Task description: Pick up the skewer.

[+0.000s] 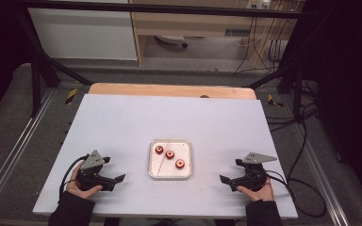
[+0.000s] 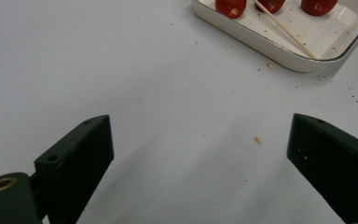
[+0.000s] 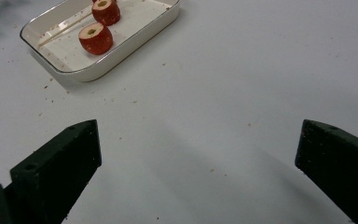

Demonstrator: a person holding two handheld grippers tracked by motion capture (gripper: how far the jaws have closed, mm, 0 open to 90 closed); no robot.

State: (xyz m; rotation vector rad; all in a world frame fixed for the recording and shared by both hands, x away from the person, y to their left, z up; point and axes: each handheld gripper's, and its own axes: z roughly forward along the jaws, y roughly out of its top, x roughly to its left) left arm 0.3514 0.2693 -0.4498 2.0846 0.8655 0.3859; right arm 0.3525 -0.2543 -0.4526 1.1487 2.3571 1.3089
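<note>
Resting on the white worktop at about 7 o'clock from the tray, the left hand-held gripper is held by the person's left hand, and its jaws stand wide apart with nothing between them. In the left gripper view these two black jaws rise from the bottom corners, with bare worktop and a few small crumbs between them, and the tray lies ahead at 1 o'clock.

In the middle of the worktop lies a shallow white tray with rounded corners. Inside it are three small red fruit pieces with hollowed centres, set in a slanted row from 10 o'clock to 4 o'clock. A thin wooden skewer lies in the tray beside them, in its left half.

At about 5 o'clock from the tray, the right hand-held gripper is held by the right hand. Its jaws are also spread wide and hold nothing. In the right gripper view the tray lies ahead at 11 o'clock, well apart from the jaws, with two of the red pieces and the skewer inside it.
</note>
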